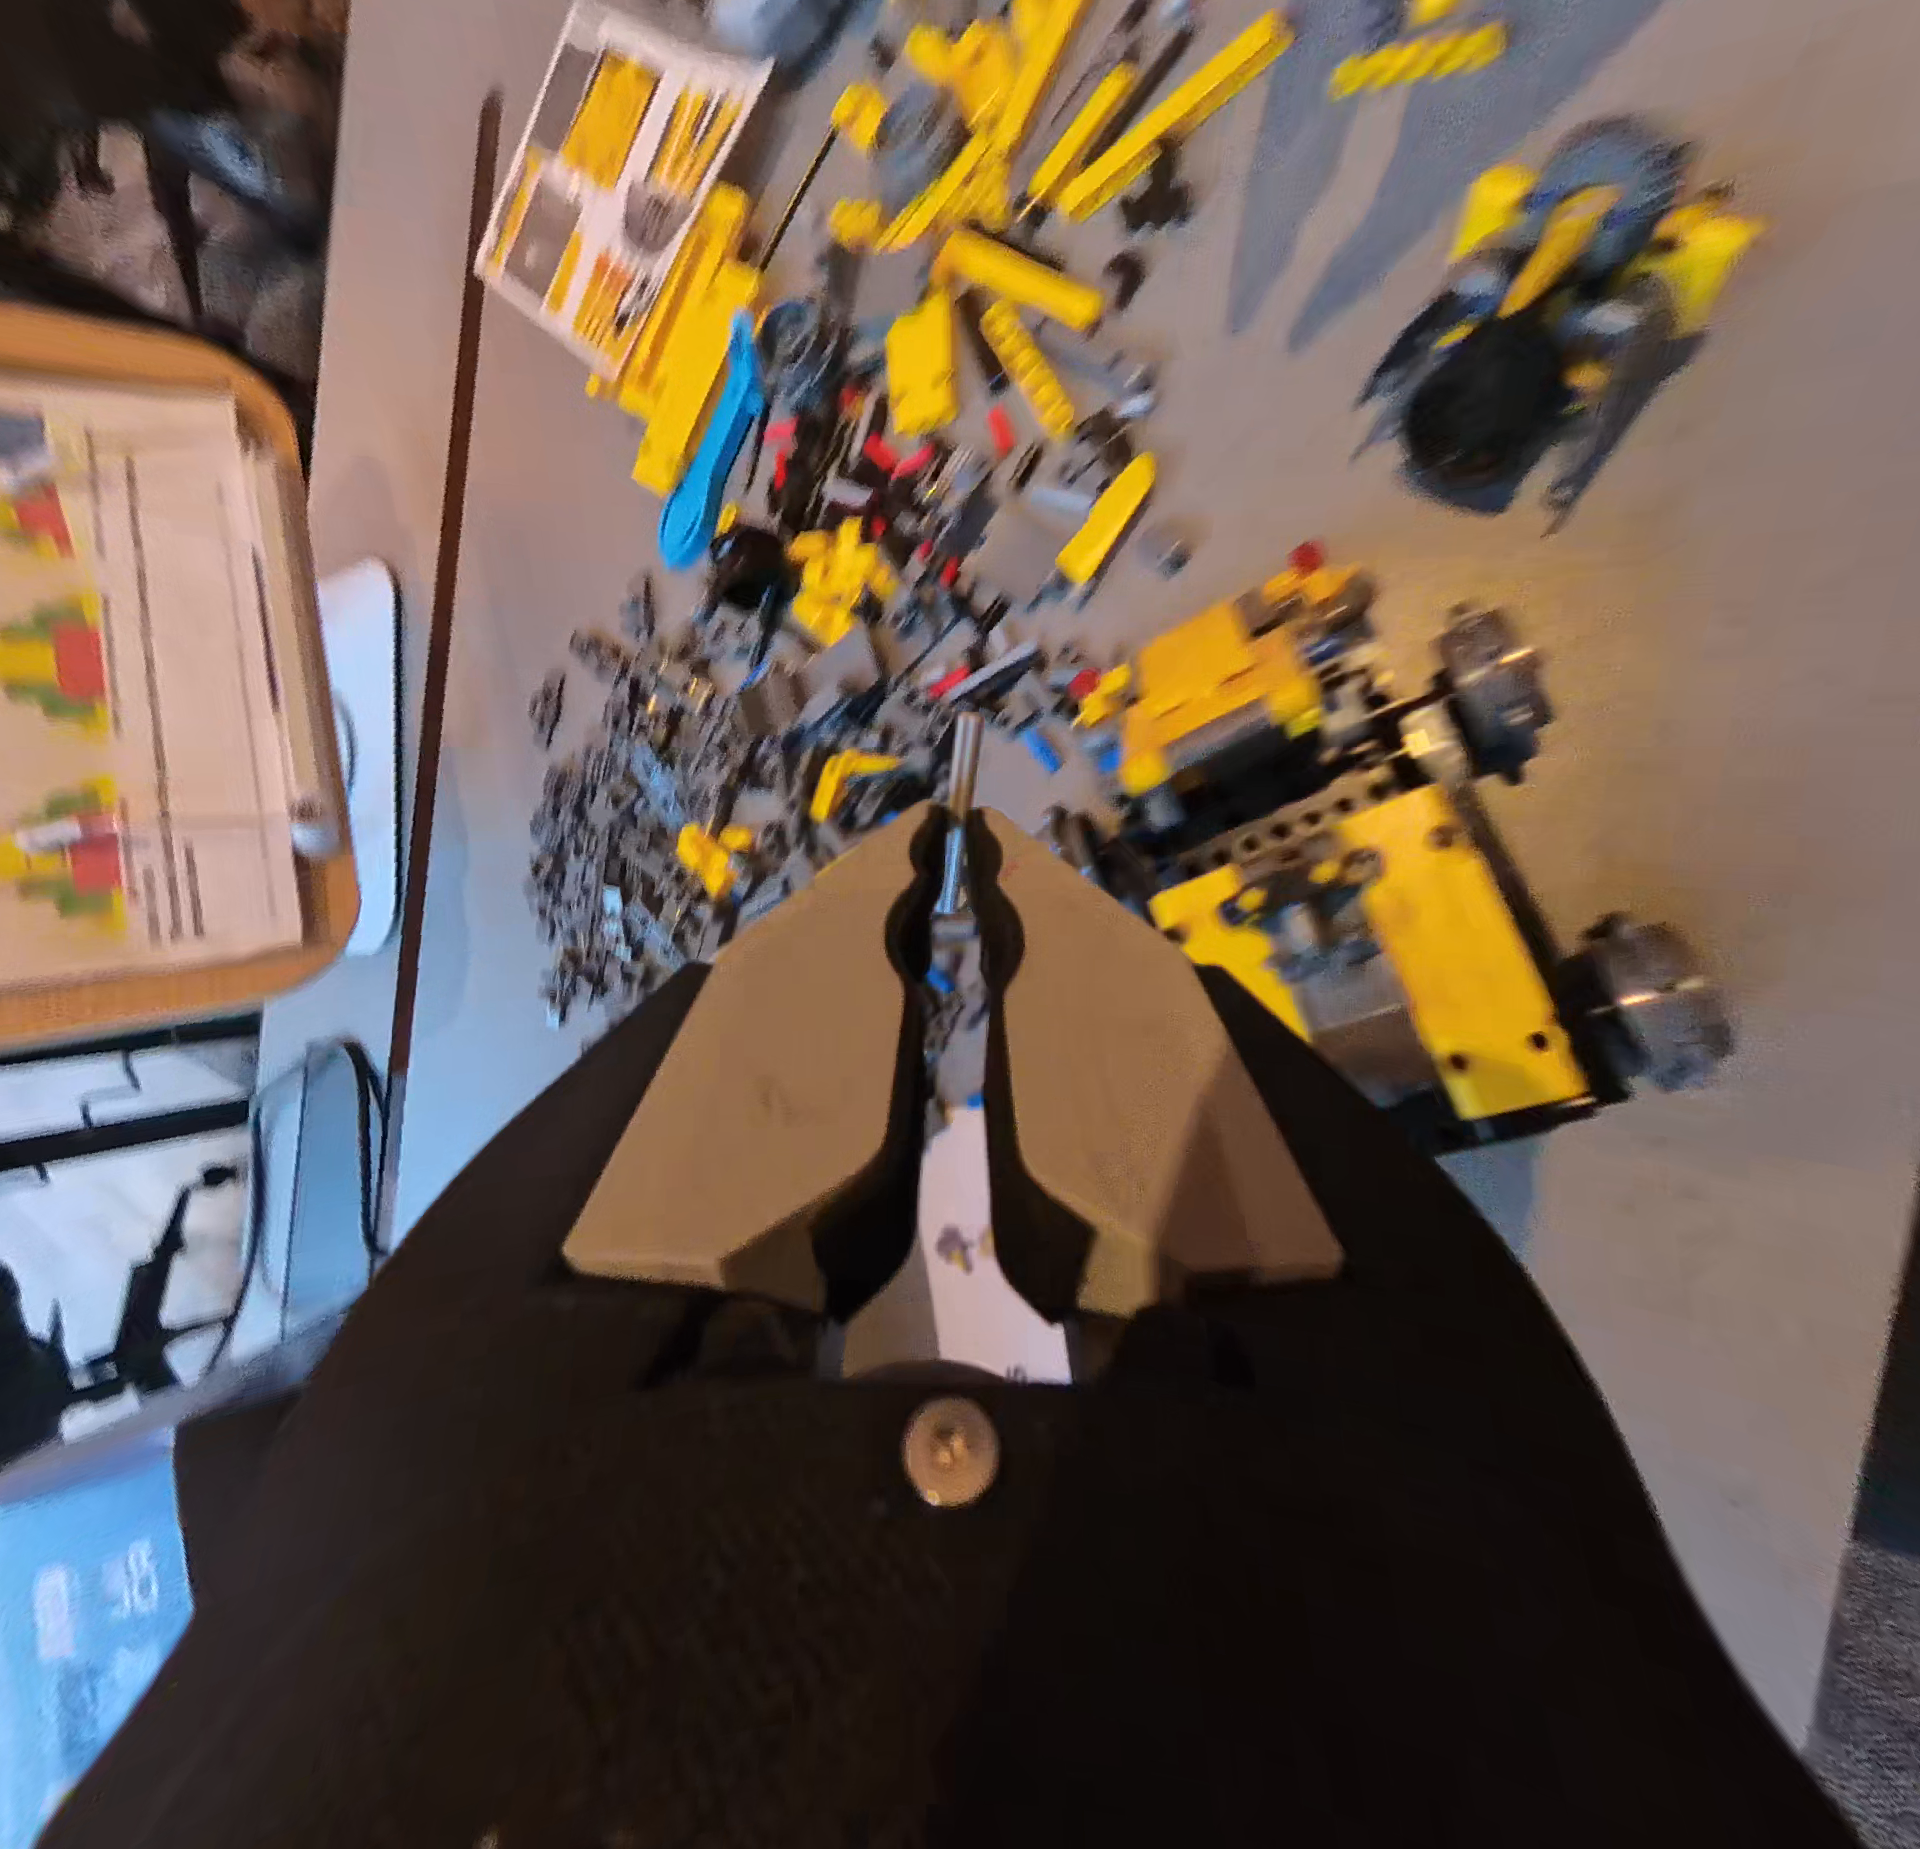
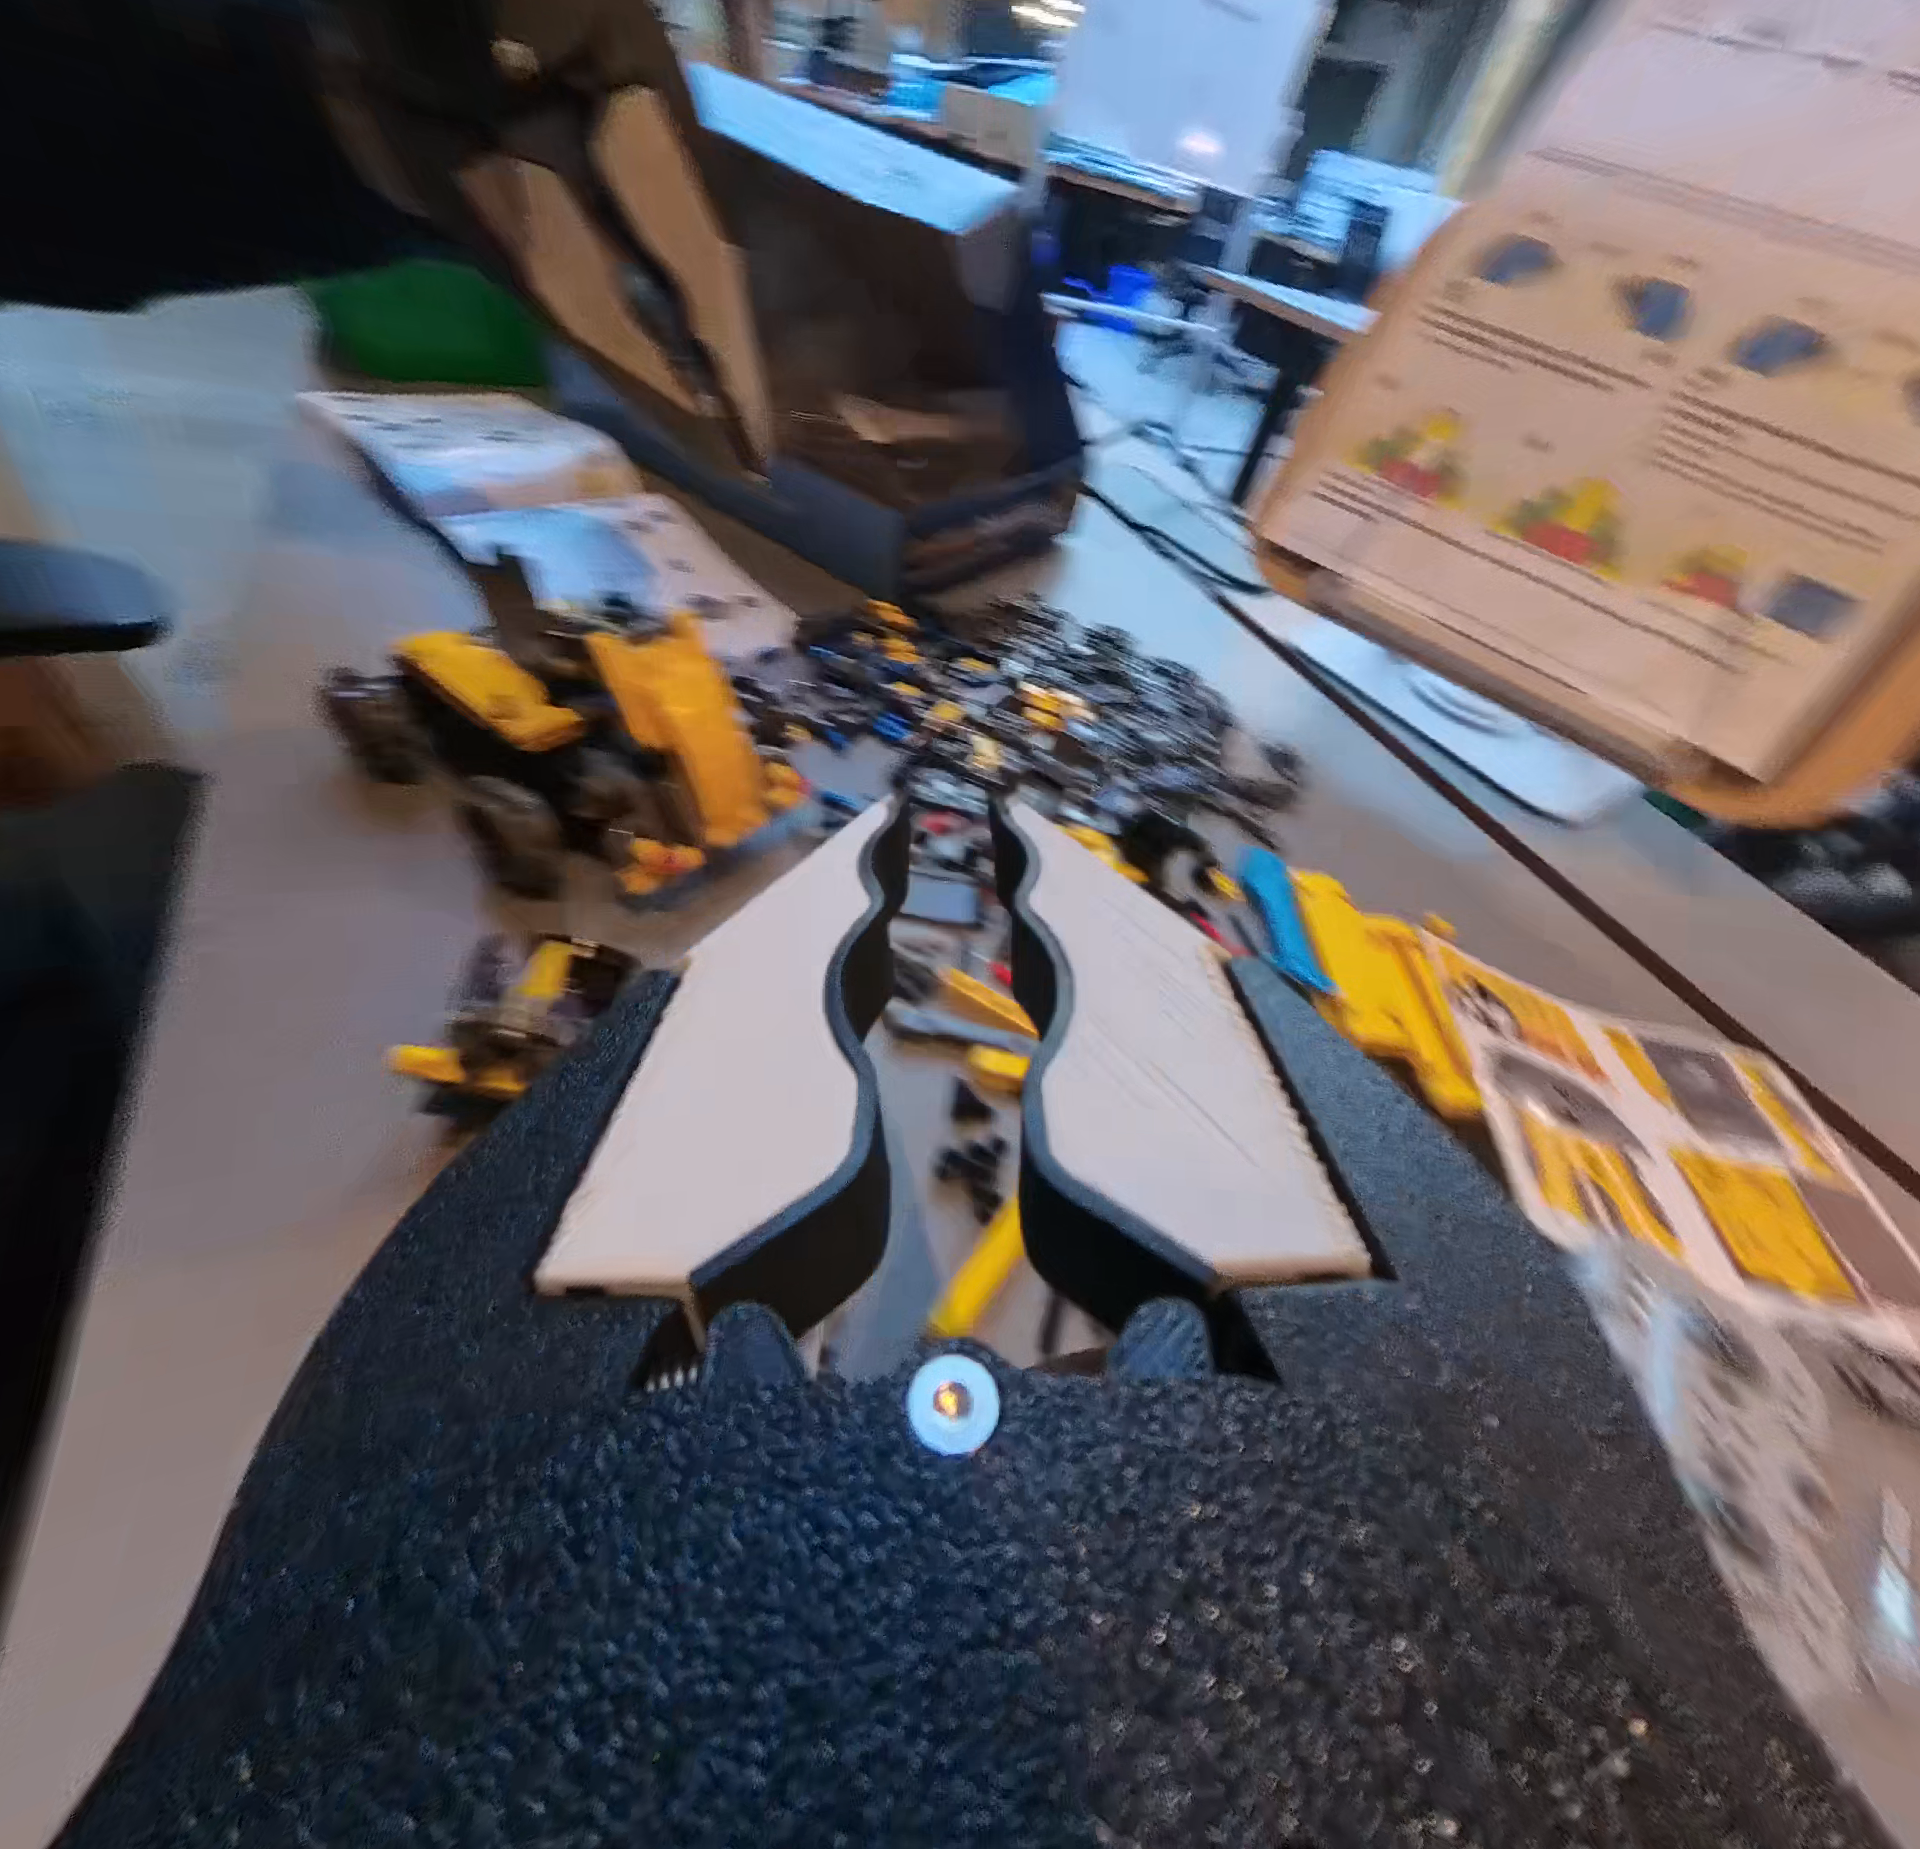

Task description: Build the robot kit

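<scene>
My left gripper is shut on a thin grey metal-looking pin, which sticks out past the fingertips. It hovers above a pile of small black, yellow and red building pieces on a grey table. A part-built yellow vehicle lies just to its right. My right gripper is partly open and empty, low over the same pile. The yellow vehicle is to its left. The other gripper shows blurred at upper left. Both views are motion-blurred.
A wheel sub-assembly and a sticker sheet lie farther out, with a blue tool by the pile. A tray with an instruction sheet sits beyond the table edge. In the right view, a small assembly, sticker sheet and dark box show. About 20 centimetres separates my left fingertips from my right.
</scene>
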Tool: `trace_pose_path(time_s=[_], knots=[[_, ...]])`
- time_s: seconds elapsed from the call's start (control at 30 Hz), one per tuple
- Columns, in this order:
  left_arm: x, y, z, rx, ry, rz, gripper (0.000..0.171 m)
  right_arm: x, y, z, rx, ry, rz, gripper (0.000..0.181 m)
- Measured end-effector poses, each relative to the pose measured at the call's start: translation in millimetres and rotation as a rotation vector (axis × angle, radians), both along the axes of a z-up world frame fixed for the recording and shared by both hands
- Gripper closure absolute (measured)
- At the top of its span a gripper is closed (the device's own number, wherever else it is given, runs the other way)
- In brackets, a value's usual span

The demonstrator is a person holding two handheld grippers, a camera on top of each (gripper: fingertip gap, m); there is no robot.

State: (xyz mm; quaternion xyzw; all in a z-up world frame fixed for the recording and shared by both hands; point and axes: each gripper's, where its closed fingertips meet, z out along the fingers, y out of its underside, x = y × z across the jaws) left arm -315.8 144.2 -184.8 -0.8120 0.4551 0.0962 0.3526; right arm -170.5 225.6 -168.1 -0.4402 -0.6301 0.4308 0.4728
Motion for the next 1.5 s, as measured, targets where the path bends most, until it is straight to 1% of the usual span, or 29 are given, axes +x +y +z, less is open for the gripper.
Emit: trace_pose_path(time_s=[0.07,0.17,0.23,0.3,0.43,0.67,0.8,1.07,1.17,1.2,1.27,1.37,1.43,1.5], knots=[[30,-7,2,0.005,0.013,-0.081,0.171,-9,-39,6,0.045,-0.015,0.094,0.167],[63,-14,3,-0.011,0.022,-0.155,0.171,-22,-80,10,0.119,-0.04,0.162,0.165],[79,-17,3,-0.015,0.027,-0.193,0.171,-28,-92,9,0.172,-0.053,0.162,0.165],[91,-18,4,-0.009,0.034,-0.218,0.171,-31,-97,6,0.217,-0.065,0.15,0.165],[107,-20,4,-0.011,0.021,-0.249,0.171,-30,-103,0,0.199,-0.076,0.163,0.166],[116,-17,0,-0.021,0.016,-0.268,0.171,-24,-100,-4,0.185,-0.078,0.159,0.175],[117,-16,-1,-0.021,0.006,-0.268,0.171,-23,-99,-5,0.168,-0.079,0.16,0.175],[120,-13,-8,-0.045,-0.006,-0.272,0.171,-22,-97,-14,0.198,-0.086,0.149,0.177],[125,-11,-9,-0.046,-0.036,-0.267,0.171,-16,-93,-17,0.208,-0.092,0.136,0.177],[125,-9,-9,-0.049,-0.052,-0.245,0.167,-12,-90,-16,0.21,-0.094,0.128,0.177],[120,-6,-11,-0.086,-0.101,-0.176,0.142,1,-80,-16,0.193,-0.1,0.1,0.177],[103,-11,-14,-0.113,-0.194,-0.069,0.141,30,-47,-23,0.156,-0.13,0.002,0.177],[90,-19,-16,-0.102,-0.25,0.001,0.141,55,-20,-36,0.137,-0.185,-0.083,0.177],[78,-30,-15,-0.065,-0.323,0.07,0.141,78,-2,-51,0.095,-0.224,-0.136,0.177]])
